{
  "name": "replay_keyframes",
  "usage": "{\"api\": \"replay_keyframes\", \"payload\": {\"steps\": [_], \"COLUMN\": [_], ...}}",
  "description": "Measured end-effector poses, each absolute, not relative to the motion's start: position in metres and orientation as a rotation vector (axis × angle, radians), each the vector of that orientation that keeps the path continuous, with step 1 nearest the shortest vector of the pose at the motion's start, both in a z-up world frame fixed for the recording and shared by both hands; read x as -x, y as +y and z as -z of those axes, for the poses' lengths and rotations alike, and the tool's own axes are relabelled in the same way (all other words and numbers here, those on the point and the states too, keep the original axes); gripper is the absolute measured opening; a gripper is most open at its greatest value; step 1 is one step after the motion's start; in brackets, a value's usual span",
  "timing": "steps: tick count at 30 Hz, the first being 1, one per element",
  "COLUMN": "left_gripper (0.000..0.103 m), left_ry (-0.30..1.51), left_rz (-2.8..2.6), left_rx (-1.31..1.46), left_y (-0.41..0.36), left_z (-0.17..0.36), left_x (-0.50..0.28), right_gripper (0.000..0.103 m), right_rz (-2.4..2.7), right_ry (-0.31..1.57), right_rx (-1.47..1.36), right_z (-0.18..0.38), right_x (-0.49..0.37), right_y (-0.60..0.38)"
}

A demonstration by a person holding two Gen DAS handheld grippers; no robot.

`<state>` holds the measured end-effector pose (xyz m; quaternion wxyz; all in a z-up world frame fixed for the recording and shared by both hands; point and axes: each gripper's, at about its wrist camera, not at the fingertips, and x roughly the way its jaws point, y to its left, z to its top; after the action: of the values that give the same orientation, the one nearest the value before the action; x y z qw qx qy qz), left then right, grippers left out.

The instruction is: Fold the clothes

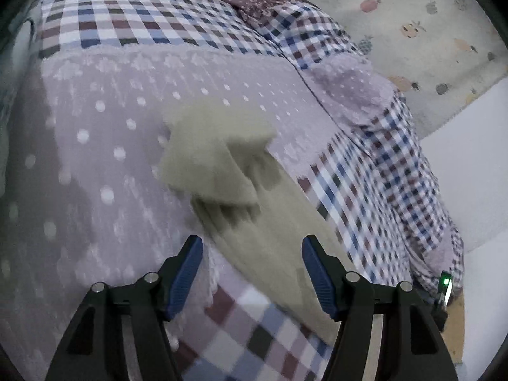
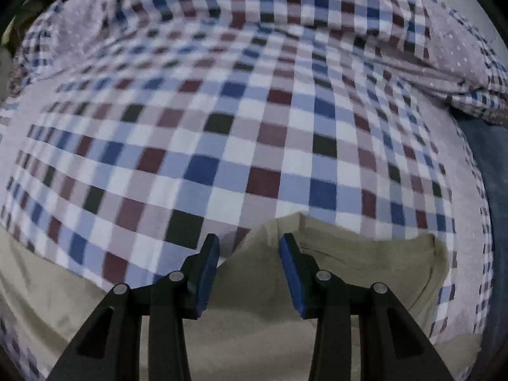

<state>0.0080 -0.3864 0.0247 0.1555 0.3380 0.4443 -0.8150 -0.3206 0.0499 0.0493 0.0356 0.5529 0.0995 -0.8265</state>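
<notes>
Khaki garment [image 1: 222, 165], rug [image 1: 412, 31] (left view only)

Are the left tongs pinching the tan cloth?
No, the left tongs are wide open, hovering over the tan cloth on the bed cover without gripping it.

We see our left matte-black two-finger gripper [image 1: 252, 273] and its right twin [image 2: 250, 270]: angular arms, ribbed blue pads [image 1: 187, 276], round silver pivot screws [image 1: 151, 277] (four apiece).
</notes>
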Motion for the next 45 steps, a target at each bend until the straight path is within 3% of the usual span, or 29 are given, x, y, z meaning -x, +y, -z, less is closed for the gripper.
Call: {"api": "replay_keyframes", "payload": {"steps": [3, 5, 7, 8, 10, 12, 25, 33, 39, 45], "left_gripper": [0.069, 0.066, 0.043, 0.037, 0.008, 0.004, 0.002, 0.002, 0.002, 0.002], "left_ry": [1.210, 1.160, 1.088, 1.082, 1.143, 1.245, 1.246, 1.293, 1.406, 1.348], "left_rz": [2.321, 2.319, 2.304, 2.300, 2.304, 2.305, 2.359, 2.258, 2.196, 2.238], "left_rx": [-0.934, -0.920, -0.925, -0.924, -0.920, -0.891, -0.327, -0.003, -0.004, -0.064], "left_y": [-0.404, -0.414, -0.422, -0.427, -0.438, -0.451, -0.505, -0.558, -0.616, -0.646], "left_z": [-0.023, -0.022, -0.020, -0.019, -0.012, -0.007, -0.092, -0.121, -0.135, -0.178], "left_x": [-0.005, -0.003, 0.001, 0.003, 0.007, 0.012, -0.017, -0.080, -0.082, -0.021], "right_gripper": [0.042, 0.033, 0.013, 0.010, 0.007, 0.006, 0.004, 0.004, 0.004, 0.004], "right_rz": [2.557, 2.559, 2.571, 2.575, 2.583, 2.602, 2.567, 2.640, 2.638, 2.671], "right_ry": [0.315, 0.352, 0.402, 0.419, 0.451, 0.497, 0.753, 0.754, 0.771, 0.756], "right_rx": [-1.706, -1.697, -1.684, -1.676, -1.659, -1.614, -1.411, -1.339, -1.329, -1.278], "right_z": [-0.044, -0.042, -0.043, -0.043, -0.044, -0.049, -0.061, -0.087, -0.098, -0.107], "right_x": [0.322, 0.321, 0.321, 0.321, 0.320, 0.318, 0.318, 0.319, 0.335, 0.354], "right_y": [0.046, 0.042, 0.037, 0.035, 0.031, 0.023, -0.082, -0.109, -0.120, -0.129]}}
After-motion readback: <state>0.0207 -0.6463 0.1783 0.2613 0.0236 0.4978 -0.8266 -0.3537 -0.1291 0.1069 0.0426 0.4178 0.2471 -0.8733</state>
